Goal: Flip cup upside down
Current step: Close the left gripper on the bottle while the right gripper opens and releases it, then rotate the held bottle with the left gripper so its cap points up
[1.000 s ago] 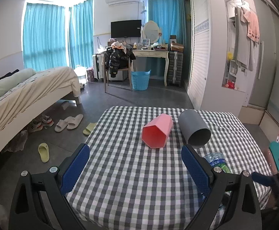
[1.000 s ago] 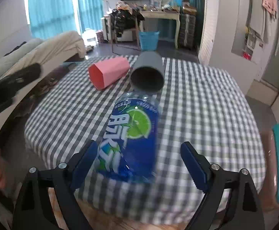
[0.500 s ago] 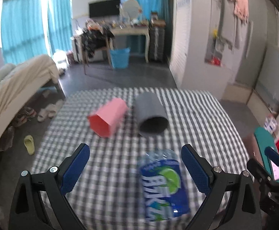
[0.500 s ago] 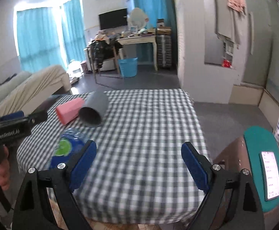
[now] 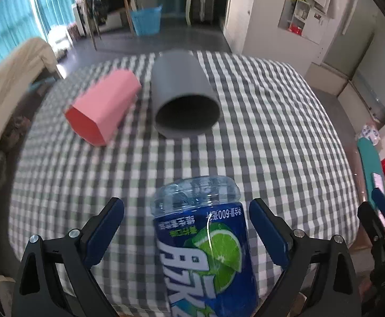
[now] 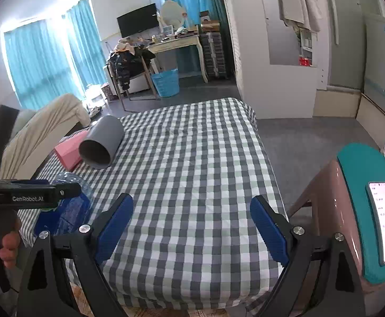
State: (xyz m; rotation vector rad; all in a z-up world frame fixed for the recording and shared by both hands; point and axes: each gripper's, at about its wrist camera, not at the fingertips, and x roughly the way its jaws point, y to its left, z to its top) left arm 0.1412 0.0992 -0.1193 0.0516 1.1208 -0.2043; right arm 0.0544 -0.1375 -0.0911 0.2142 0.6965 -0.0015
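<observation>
A blue-labelled bottle (image 5: 205,240) lies at the table's (image 5: 271,132) near edge between the left gripper's (image 5: 187,227) wide-apart, empty fingers. Beyond, toward the far edge, the grey cup (image 5: 183,92) lies on its side beside a pink cup (image 5: 102,108); it looks light, rigid and smooth, best gripped across its wall. The right gripper (image 6: 192,222) hangs open and empty over the near edge.
</observation>
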